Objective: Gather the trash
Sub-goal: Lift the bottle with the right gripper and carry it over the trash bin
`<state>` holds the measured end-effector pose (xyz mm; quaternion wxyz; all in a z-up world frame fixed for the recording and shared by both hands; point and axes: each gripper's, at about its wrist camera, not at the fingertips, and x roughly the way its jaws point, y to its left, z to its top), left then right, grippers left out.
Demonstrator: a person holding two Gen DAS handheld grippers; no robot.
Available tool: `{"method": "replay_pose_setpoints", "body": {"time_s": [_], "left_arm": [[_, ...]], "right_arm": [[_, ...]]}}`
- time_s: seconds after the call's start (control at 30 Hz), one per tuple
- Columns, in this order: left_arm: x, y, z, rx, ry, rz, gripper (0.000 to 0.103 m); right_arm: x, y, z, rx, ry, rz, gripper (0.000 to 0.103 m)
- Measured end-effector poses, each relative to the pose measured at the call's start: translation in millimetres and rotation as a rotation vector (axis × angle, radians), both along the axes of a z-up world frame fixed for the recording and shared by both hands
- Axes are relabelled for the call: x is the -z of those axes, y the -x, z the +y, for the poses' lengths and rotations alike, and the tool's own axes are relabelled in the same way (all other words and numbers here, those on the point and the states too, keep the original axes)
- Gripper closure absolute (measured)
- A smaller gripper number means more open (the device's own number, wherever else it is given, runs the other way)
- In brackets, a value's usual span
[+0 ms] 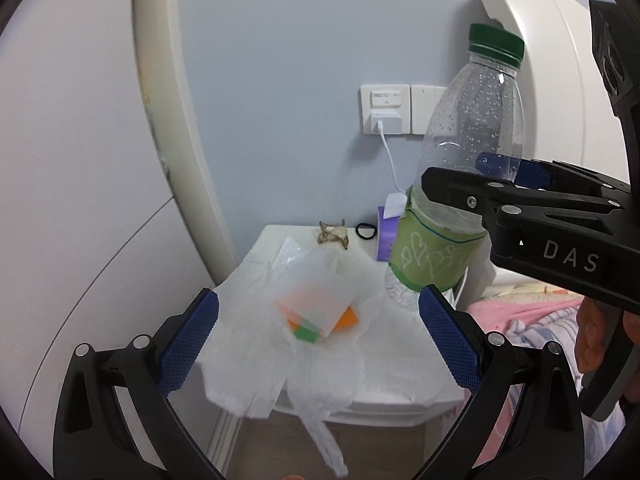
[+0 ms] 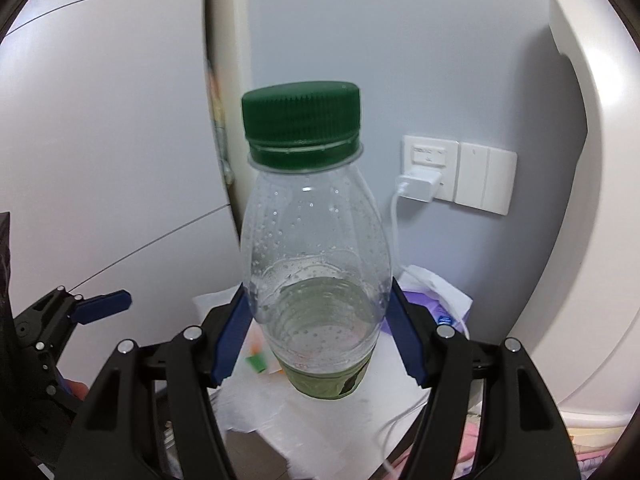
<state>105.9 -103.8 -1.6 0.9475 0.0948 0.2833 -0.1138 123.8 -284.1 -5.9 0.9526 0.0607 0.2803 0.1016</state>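
A clear plastic bottle (image 1: 468, 160) with a green cap and green label is held upright in the air above the white bedside table (image 1: 400, 360). My right gripper (image 2: 316, 320) is shut on the bottle (image 2: 316, 248) at its middle; it also shows in the left wrist view (image 1: 460, 176). My left gripper (image 1: 318, 336) is open and empty, above crumpled white tissue (image 1: 248, 360) and a thin plastic bag with an orange and green wrapper (image 1: 316, 312) on the table.
A purple tissue pack (image 1: 386, 236), a black hair tie (image 1: 366, 231) and a small beige clip (image 1: 332, 236) lie at the table's back. A charger and cable (image 1: 386, 124) hang from the wall socket. Pink bedding (image 1: 520, 312) lies to the right.
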Motion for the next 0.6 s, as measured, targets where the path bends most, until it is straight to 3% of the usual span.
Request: {"method": "replay_pose_setpoints", "body": {"time_s": [0.33,0.6], "left_arm": [[6.0,72.7,60.5,-0.145,-0.004,0.01,0.006],[28.8,144.8,136.1,-0.322,-0.016,0.049,0.006]], "right_arm": [[-13.7,58.8,71.2,-0.14,-0.025,-0.004,0.041],[-1.8,100.4,152.7,-0.301,-0.061,0.039,0.041]]}}
